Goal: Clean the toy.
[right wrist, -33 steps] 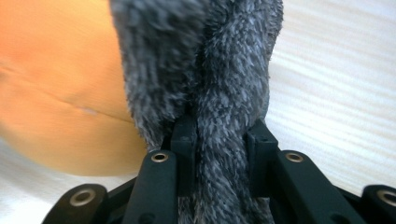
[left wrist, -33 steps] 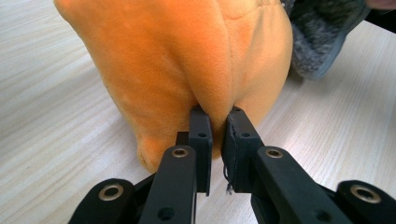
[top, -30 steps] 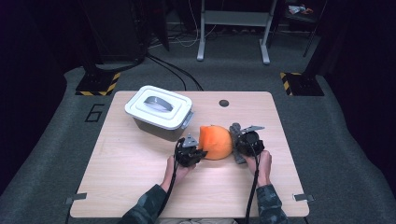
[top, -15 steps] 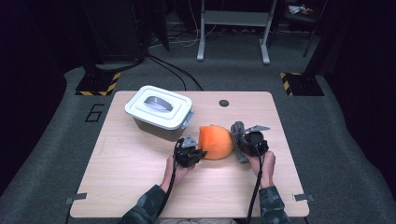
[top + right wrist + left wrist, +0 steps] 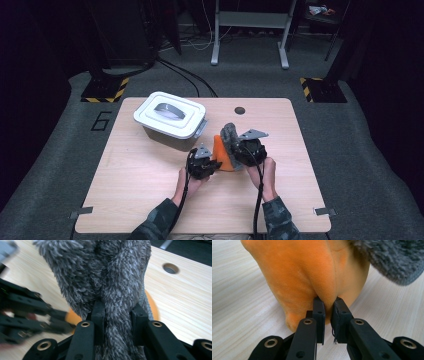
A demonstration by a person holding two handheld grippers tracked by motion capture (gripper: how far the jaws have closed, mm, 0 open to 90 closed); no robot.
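Since the earlier pictures, the grey fluffy layer [image 5: 230, 136] is being lifted up and away from the orange fabric piece [image 5: 221, 152], which a moment ago was lying rounder and flatter at the middle of the frame. In the high view the orange piece is now being seen stood up into a narrow cone shape, just right of centre on the tabletop [image 5: 150, 200], with the grey part being raised above it toward the upper right. This is being taken as a peeling or unfolding step: the two layers are being pulled apart, and the work is judged to be under way, not finished.

The left tongs [image 5: 327, 307] are being kept together on a fold of the orange fabric, pinched low at its near edge, and are being held in place. The right tongs [image 5: 117, 312] are being clamped on a thick tuft of the grey fluffy layer, which is being carried upward with them. In the high view the left tongs [image 5: 209, 165] are being seen just below left of the orange piece, the right tongs [image 5: 240, 145] beside it on the right.

Counted: one orange and grey soft item, two tongs, two hands, one white lidded box [image 5: 170, 120] standing at the upper left of the tabletop, and one round hole [image 5: 240, 110] in the board near its upper edge.
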